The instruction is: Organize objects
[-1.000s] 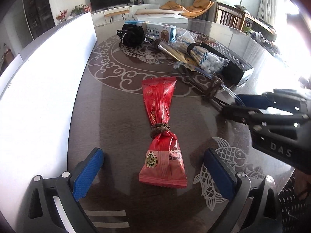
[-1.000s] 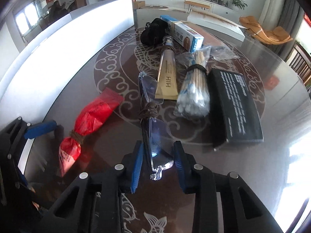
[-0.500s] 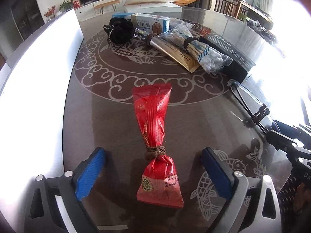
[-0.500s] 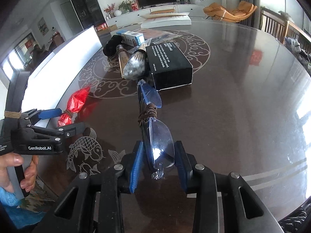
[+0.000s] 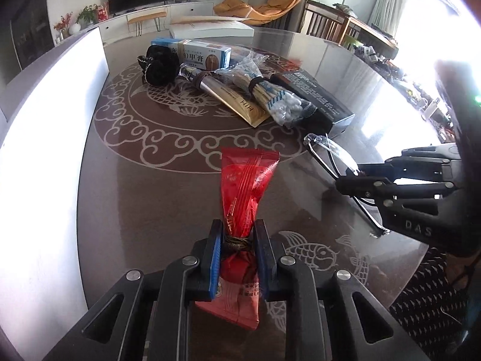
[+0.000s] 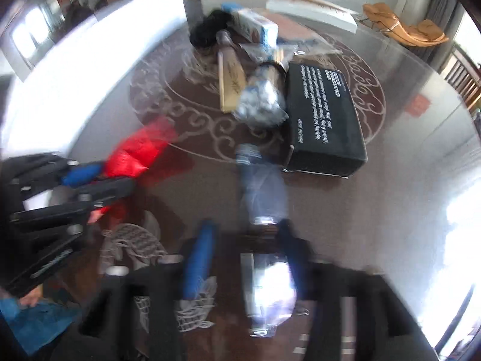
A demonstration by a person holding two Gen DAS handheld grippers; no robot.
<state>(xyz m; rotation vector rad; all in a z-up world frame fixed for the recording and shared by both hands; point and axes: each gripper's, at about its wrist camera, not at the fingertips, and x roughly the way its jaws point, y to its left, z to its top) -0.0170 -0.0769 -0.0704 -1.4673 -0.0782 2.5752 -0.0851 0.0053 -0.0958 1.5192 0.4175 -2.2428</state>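
The left gripper (image 5: 237, 249), jaws just closed on the banded waist of the red crinkly snack packet (image 5: 245, 189) at lower centre, should lift gently, while the right gripper (image 5: 350, 180) pinches clear-lensed glasses (image 5: 327, 153) at right.

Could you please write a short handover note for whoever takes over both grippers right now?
Left gripper: its jaws have just closed on the red snack packet at its tied middle.
Right gripper: shut on the clear glasses, near the black box.
Lined up on the table: black scrunchie, blue-and-white box, tube, cotton swabs.
Left: place the packet and the glasses with the row.
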